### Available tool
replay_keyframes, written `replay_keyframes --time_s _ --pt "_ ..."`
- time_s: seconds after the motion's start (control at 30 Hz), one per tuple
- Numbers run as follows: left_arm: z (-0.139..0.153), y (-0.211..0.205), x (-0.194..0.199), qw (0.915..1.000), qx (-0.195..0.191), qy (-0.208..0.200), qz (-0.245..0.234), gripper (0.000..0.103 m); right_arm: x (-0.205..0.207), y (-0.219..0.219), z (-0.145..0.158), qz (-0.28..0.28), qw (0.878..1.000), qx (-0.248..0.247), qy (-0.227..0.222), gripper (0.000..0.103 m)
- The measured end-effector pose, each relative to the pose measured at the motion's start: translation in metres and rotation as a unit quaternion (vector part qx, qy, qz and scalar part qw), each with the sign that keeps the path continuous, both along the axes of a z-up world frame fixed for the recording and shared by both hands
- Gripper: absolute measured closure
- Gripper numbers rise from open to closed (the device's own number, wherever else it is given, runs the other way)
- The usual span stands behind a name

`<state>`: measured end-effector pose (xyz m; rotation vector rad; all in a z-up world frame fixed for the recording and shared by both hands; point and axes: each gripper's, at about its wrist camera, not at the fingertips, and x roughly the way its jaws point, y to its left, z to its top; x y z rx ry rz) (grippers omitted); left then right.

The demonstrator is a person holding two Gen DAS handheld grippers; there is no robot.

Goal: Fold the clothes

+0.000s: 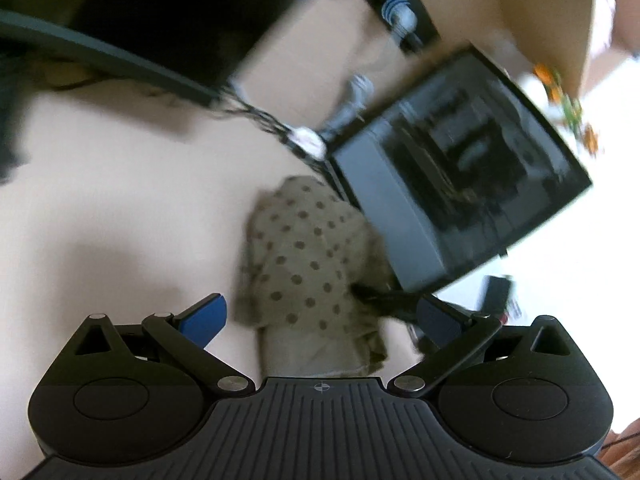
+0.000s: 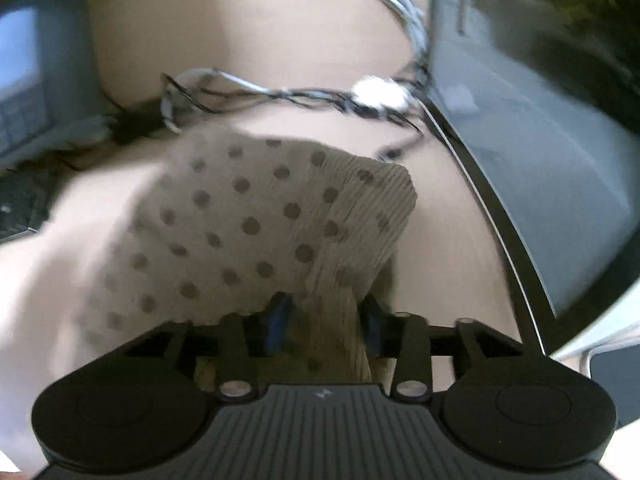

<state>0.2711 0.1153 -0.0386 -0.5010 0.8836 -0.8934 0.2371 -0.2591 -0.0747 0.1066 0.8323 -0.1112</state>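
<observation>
A small beige garment with brown polka dots point(image 1: 304, 256) lies bunched on the pale table point(image 1: 120, 208), just ahead of my left gripper point(image 1: 320, 312). That gripper is open, its blue pads wide apart and touching nothing. In the right wrist view the garment point(image 2: 248, 220) is heaped in front of my right gripper point(image 2: 326, 320). A ribbed bunch of the cloth runs between its blue pads, and a fold drapes over the left finger. The pads stand apart and do not visibly pinch the cloth. Everything is blurred by motion.
A dark tilted screen point(image 1: 460, 168) stands close to the garment's right side, seen also as a screen point(image 2: 540, 160) in the right wrist view. Tangled cables point(image 2: 304, 96) cross the table behind the cloth. A grey device point(image 2: 28, 80) sits far left and a cardboard box point(image 1: 552, 12) at the back.
</observation>
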Motion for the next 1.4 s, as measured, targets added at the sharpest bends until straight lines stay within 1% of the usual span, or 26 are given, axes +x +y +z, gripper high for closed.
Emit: replay_keyframes --time_s 0.03,0.1,0.13,0.17,0.27,0.3,0.37,0.43,0.47,0.5,0.53,0.6,0.67,0.7,0.73,0.8,0.83,0.9,1.0,1.07,1.13,1.2,1.27,1.3,1.33,1.4 --pt "0.003 -0.017 0.003 0.9999 0.007 -0.009 -0.011 0.0 0.0 0.0 -0.001 -0.001 1.0 -0.009 -0.005 0.043" --pt "0.008 -0.052 0.01 0.999 0.027 -0.027 -0.023 0.0 -0.003 0.001 -0.004 0.01 0.998 -0.056 -0.014 0.029" --pt "0.006 -0.069 0.015 0.9983 0.043 -0.032 -0.023 0.0 -0.004 0.002 -0.005 0.016 0.996 -0.081 -0.019 0.028" --pt "-0.001 -0.083 0.019 0.9973 0.061 -0.033 -0.022 0.0 -0.006 0.0 -0.009 0.025 0.995 -0.094 -0.022 0.028" --pt "-0.02 -0.124 0.032 0.9927 0.115 -0.034 -0.017 0.0 -0.004 0.001 -0.015 0.055 0.992 -0.106 -0.031 0.028" --pt "-0.027 -0.125 0.034 0.9922 0.122 -0.022 -0.015 0.0 -0.005 0.004 -0.015 0.069 0.991 -0.11 -0.035 0.029" --pt "-0.041 -0.128 0.036 0.9907 0.136 0.002 -0.012 0.0 -0.002 0.009 -0.016 0.103 0.987 -0.112 -0.044 0.038" --pt "-0.05 -0.121 0.033 0.99 0.139 0.019 -0.006 0.0 0.009 0.022 -0.019 0.143 0.981 -0.119 -0.053 0.052" --pt "-0.052 -0.113 0.029 0.9902 0.137 0.025 -0.002 0.0 0.015 0.029 -0.021 0.162 0.977 -0.123 -0.057 0.056" --pt "-0.054 -0.105 0.025 0.9904 0.135 0.03 0.003 0.0 0.02 0.041 -0.022 0.184 0.972 -0.132 -0.063 0.066" --pt "-0.052 -0.095 0.019 0.9906 0.133 0.03 0.01 0.0 0.025 0.055 -0.022 0.204 0.966 -0.141 -0.069 0.073" --pt "-0.049 -0.076 0.007 0.9908 0.13 0.03 0.025 0.0 0.03 0.084 -0.024 0.243 0.953 -0.161 -0.085 0.073" --pt "-0.045 -0.056 -0.003 0.9904 0.128 0.034 0.04 0.0 0.038 0.094 -0.021 0.261 0.95 -0.144 -0.089 0.073" --pt "-0.042 -0.046 -0.007 0.99 0.127 0.037 0.047 0.0 0.042 0.098 -0.019 0.269 0.95 -0.133 -0.09 0.065" --pt "-0.04 -0.037 -0.012 0.9899 0.125 0.04 0.054 0.0 0.047 0.096 -0.017 0.266 0.952 -0.122 -0.089 0.053" --pt "-0.031 -0.025 -0.019 0.9898 0.121 0.031 0.069 0.0 0.055 0.089 -0.015 0.255 0.957 -0.108 -0.081 0.04" --pt "-0.024 -0.019 -0.022 0.9896 0.119 0.016 0.079 0.0 0.059 0.086 -0.015 0.255 0.958 -0.107 -0.076 0.036" --pt "-0.004 -0.01 -0.019 0.9877 0.116 -0.027 0.101 0.0 0.063 0.086 -0.015 0.254 0.958 -0.109 -0.07 0.032" --pt "0.017 -0.016 0.004 0.9856 0.102 -0.065 0.119 0.0 0.061 0.092 -0.014 0.251 0.958 -0.12 -0.067 0.032" --pt "0.029 -0.021 0.02 0.9835 0.092 -0.087 0.129 0.0 0.058 0.092 -0.013 0.244 0.96 -0.117 -0.066 0.031" --pt "0.019 -0.035 0.044 0.9859 0.095 -0.066 0.121 0.0 0.052 0.088 -0.013 0.236 0.963 -0.11 -0.063 0.031" --pt "0.0 -0.051 0.064 0.9844 0.122 -0.038 0.12 0.0 0.047 0.085 -0.013 0.226 0.967 -0.105 -0.057 0.031" --pt "-0.007 -0.061 0.071 0.9814 0.149 -0.04 0.114 0.0 0.039 0.081 -0.008 0.222 0.968 -0.103 -0.057 0.031" --pt "-0.011 -0.067 0.074 0.9796 0.163 -0.041 0.111 0.0 0.035 0.077 -0.004 0.219 0.969 -0.101 -0.057 0.026" --pt "-0.014 -0.072 0.077 0.9776 0.176 -0.042 0.107 0.0 0.031 0.072 0.004 0.214 0.971 -0.09 -0.062 0.023" --pt "-0.021 -0.082 0.083 0.9732 0.202 -0.044 0.1 0.0 0.024 0.06 0.021 0.203 0.974 -0.059 -0.076 0.021"
